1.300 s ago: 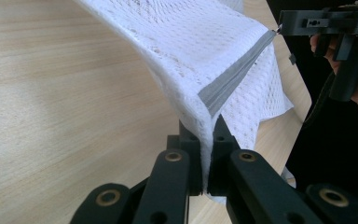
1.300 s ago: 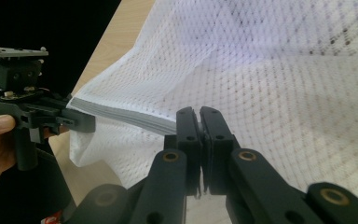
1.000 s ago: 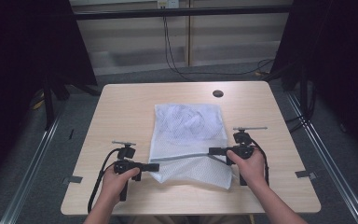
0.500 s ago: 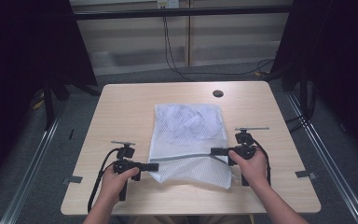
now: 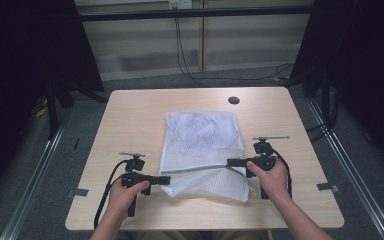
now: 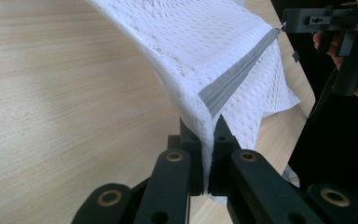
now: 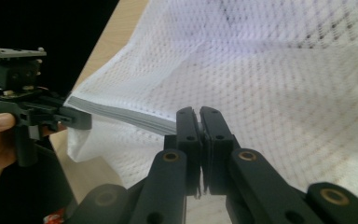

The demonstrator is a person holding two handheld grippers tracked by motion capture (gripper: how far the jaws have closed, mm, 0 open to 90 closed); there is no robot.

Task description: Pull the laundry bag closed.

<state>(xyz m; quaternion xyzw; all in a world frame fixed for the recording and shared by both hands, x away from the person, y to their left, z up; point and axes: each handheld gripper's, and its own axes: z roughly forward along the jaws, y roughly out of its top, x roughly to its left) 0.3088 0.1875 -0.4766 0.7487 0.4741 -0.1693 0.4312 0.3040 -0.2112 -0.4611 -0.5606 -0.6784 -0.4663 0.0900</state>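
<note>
We find the white mesh laundry bag (image 5: 202,152) lying on the worktop (image 5: 130,115), its near part lifted and stretched taut between our two tongs. The grey zipper band (image 5: 195,169) runs as a straight line from the left tongs (image 5: 166,179) across to the right tongs (image 5: 231,162). In the left gripper view the left tongs (image 6: 207,140) are pressed together on the bag's corner, mesh and the end of the zipper band (image 6: 235,79) pinched between the jaws, and the fabric rises away from them toward the far tongs. In the right gripper view the right tongs (image 7: 198,122) are likewise clamped tight at the other end of the zipper band (image 7: 121,116), though whether they bite the pull tab or only the fabric there we cannot tell. Crumpled white contents show faintly through the mesh beyond both tongs.

Compared with a second ago, nothing has changed: both hands sit where they were, both grips are unaltered, and the zipper line is just as straight. We judge this a steady hold, the bag tensioned and ready for the zipper to be drawn along its track. Behind the far edge of the bag, a dark round grommet (image 5: 234,100) sits in the worktop.
</note>
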